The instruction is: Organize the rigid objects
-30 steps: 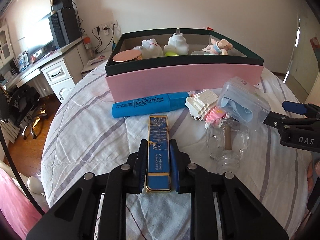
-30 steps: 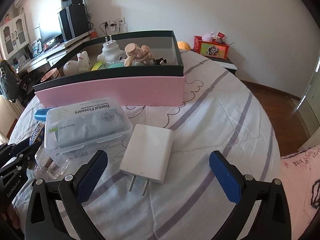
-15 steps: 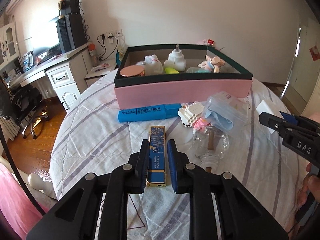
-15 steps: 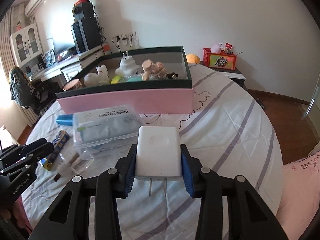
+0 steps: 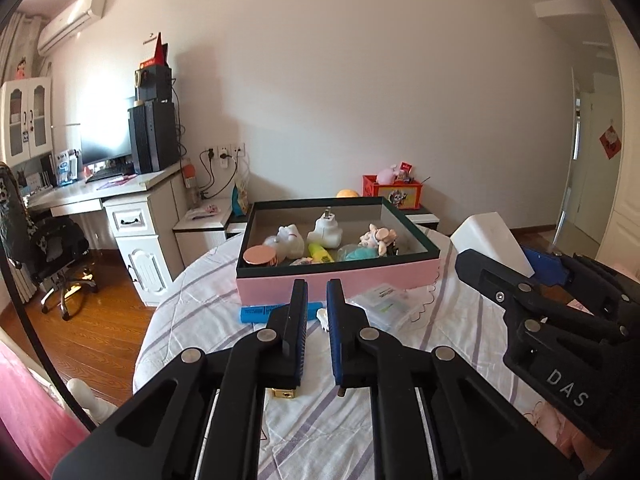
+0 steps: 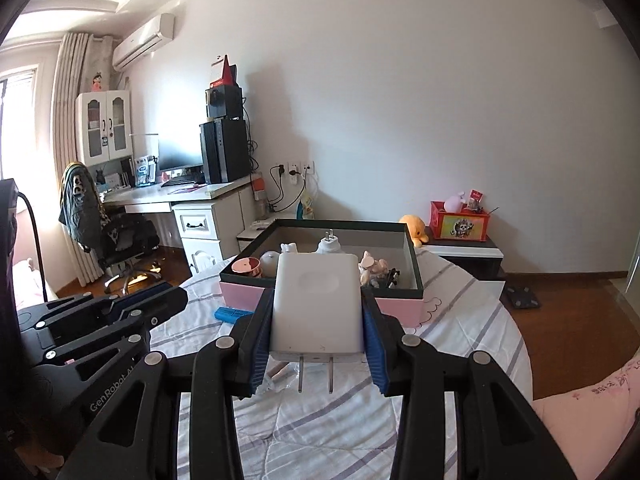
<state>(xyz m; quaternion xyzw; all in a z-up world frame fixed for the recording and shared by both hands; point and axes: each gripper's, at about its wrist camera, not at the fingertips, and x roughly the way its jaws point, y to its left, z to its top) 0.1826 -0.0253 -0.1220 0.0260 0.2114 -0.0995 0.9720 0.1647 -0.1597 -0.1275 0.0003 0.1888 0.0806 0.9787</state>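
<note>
Right gripper, jaws just closing, is clamping the charger; we are raising both toward the mid-frame box, with the left gripper closing together, its hold unclear.

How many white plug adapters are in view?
2 plug adapters: the flat adapter clamped in the right tool, the rounded adapter standing prongs-up in the pink box. More may be hidden.

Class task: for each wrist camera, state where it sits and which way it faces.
Left wrist: on the left gripper, facing the pink box across the bed; its own fingers show, right gripper just closed on white charger at right.
Right wrist: on the right gripper, facing that box past the charger; left gripper at left.
Shared: box, desk.
</note>
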